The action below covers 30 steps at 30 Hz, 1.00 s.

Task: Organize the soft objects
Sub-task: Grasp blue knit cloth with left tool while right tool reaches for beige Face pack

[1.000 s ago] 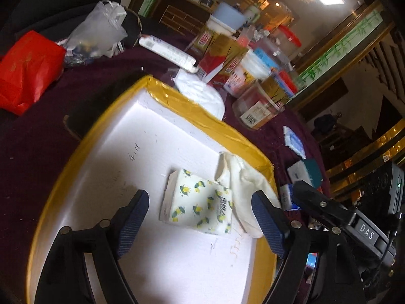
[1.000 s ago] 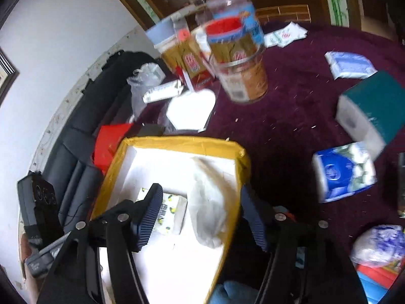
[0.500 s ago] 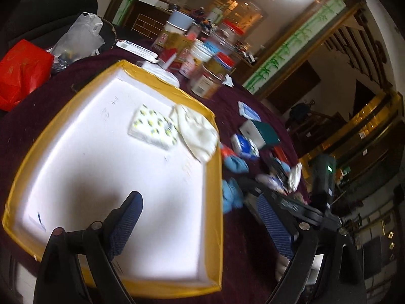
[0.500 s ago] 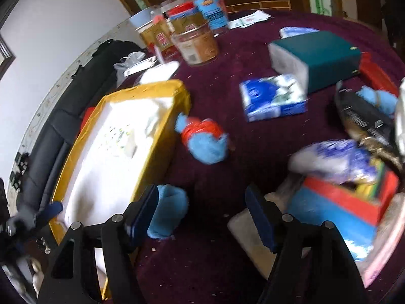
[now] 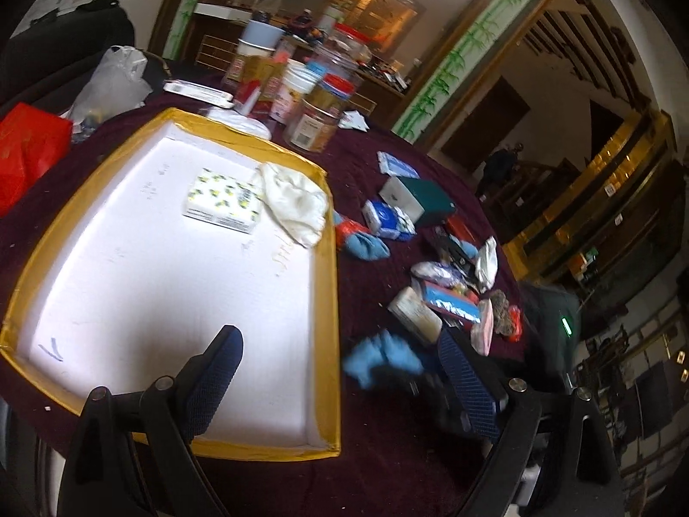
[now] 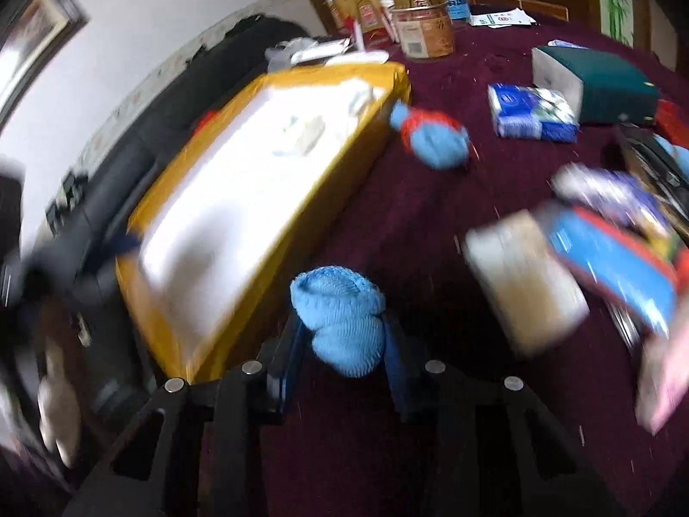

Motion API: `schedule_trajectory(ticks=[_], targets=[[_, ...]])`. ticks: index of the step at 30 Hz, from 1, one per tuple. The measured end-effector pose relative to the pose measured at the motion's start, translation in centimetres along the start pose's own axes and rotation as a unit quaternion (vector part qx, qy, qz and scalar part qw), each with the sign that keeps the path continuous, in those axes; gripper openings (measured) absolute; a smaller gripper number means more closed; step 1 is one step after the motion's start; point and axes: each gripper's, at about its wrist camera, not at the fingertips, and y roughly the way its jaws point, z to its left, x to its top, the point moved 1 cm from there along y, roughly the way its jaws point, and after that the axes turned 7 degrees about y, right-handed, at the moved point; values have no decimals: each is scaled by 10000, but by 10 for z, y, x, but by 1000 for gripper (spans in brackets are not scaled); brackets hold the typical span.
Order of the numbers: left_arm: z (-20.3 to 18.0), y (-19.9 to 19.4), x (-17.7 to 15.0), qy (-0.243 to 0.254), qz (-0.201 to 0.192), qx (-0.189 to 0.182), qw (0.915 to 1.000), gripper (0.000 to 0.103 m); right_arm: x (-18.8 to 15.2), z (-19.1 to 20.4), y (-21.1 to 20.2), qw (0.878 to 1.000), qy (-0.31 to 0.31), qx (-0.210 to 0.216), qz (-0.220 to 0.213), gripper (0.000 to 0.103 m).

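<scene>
A yellow-rimmed white tray [image 5: 327, 284] [image 6: 181, 340] lies on the dark red tablecloth. In it are a lemon-print tissue pack [image 5: 221, 200] and a cream cloth [image 5: 293, 202]. My right gripper [image 6: 344, 344] is shut on a light blue knit sock [image 6: 340, 323] just right of the tray; the sock also shows blurred in the left wrist view [image 5: 379, 359]. A second blue and red sock [image 6: 435, 138] [image 5: 359, 241] lies beside the tray's far right corner. My left gripper [image 5: 340, 381] is open and empty above the tray's near right corner.
Jars and boxes [image 5: 310, 99] crowd the far side. A blue tissue pack [image 6: 532, 114], a green box [image 6: 598, 82] and mixed packets [image 5: 452, 297] lie right of the tray. A red bag [image 5: 26, 155] and a plastic bag [image 5: 112, 82] sit at left.
My right gripper has closed on the light blue sock that lay by the tray. My left gripper has drawn back a little further from the tissue pack and cloth.
</scene>
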Motion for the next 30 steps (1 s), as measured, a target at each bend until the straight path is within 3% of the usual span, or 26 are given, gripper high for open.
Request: schedule_trajectory(ticks=[2, 5, 6, 14, 25, 26, 28, 29, 30], targets=[[-9, 9, -2, 104, 104, -35, 9999, 94, -24, -2, -12, 9998, -166, -98, 24, 36], [-31, 27, -10, 386, 338, -98, 9986, 94, -46, -15, -28, 10000, -36, -66, 17, 64], [-37, 31, -13, 462, 402, -120, 9981, 94, -52, -22, -36, 9998, 33, -138, -121, 66], [-91, 76, -48, 1214, 975, -62, 9878, 94, -76, -77, -89, 9921, 900, -136, -862, 66], [-118, 131, -46, 1648, 973, 608, 9796, 94, -107, -135, -125, 9778, 1642, -358, -1250, 67], [-118, 136, -48, 1649, 1014, 626, 9791, 87, -110, -138, -127, 9769, 1675, -377, -1269, 67], [-118, 137, -50, 1680, 954, 640, 9791, 63, -111, -143, -130, 9751, 1741, -412, -1314, 69], [-117, 136, -50, 1700, 988, 554, 9789, 42, -111, -146, -131, 9745, 1762, -425, -1326, 71], [-113, 134, -49, 1596, 998, 454, 9811, 42, -110, -148, -131, 9739, 1785, -434, -1333, 73]])
